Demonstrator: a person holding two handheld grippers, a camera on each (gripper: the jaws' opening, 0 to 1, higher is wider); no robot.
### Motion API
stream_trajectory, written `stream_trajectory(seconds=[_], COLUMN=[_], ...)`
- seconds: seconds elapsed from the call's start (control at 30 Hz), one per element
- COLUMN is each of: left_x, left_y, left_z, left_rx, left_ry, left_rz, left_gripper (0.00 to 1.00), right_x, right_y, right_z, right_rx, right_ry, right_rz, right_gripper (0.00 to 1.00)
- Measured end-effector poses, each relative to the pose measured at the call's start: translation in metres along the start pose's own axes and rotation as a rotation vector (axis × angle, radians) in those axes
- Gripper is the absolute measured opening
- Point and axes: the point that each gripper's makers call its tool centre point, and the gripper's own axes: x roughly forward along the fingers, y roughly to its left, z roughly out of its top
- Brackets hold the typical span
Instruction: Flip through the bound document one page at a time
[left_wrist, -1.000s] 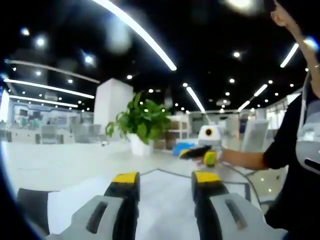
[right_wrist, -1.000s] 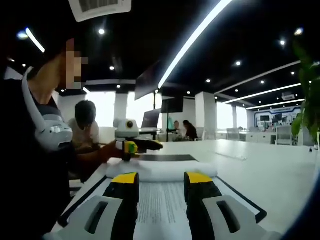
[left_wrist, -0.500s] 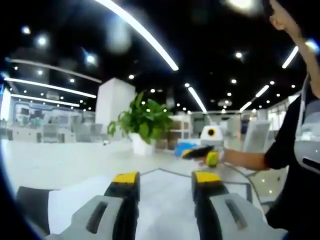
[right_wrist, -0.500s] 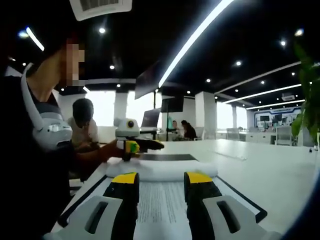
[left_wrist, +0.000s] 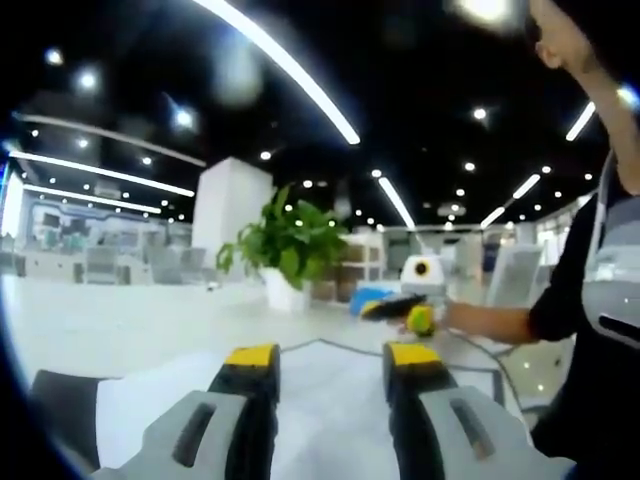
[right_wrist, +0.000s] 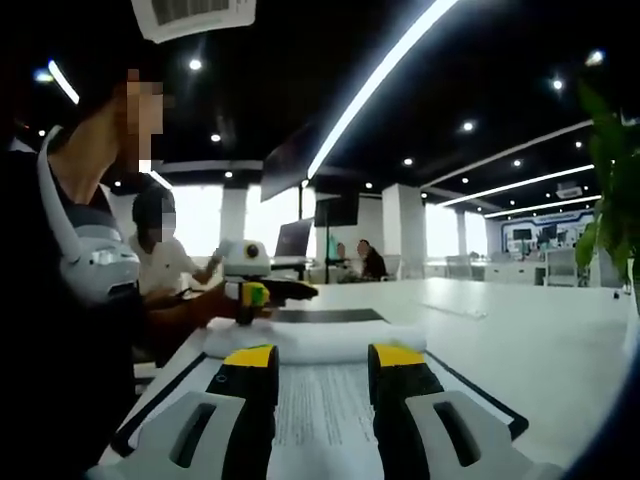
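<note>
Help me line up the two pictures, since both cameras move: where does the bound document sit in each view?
Left gripper view: the bound document lies low in the middle, a pale page running forward between the left gripper jaws.
Right gripper view: it sits low in the middle, printed text visible between the right gripper jaws, with a curled roll of pages at its far end.
Shared landmark: the potted plant, mid-frame in the left gripper view, at the right edge in the right one.

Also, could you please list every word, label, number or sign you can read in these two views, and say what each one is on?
None can be read.
Printed page of the bound document, between the right tool's jaws: lines of text, too small and blurred to read.
Wall display far across the room: markings too blurred to read.
Left tool: plain yellow tips, no lettering seen.
</note>
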Motion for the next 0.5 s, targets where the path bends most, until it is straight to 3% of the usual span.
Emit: stream_trajectory(seconds=[0.5], left_x=[-0.0004], left_y=[0.0045], left_z=[-0.0017], left_rx=[-0.022], left_ry=[0.002], left_rz=[0.018], left_gripper=[0.42], right_x=[-0.0029], right_y=[-0.0043], right_z=[0.0019], right_rx=[0.017], right_ry=[-0.008], right_rz=[-0.008], right_gripper=[0.38])
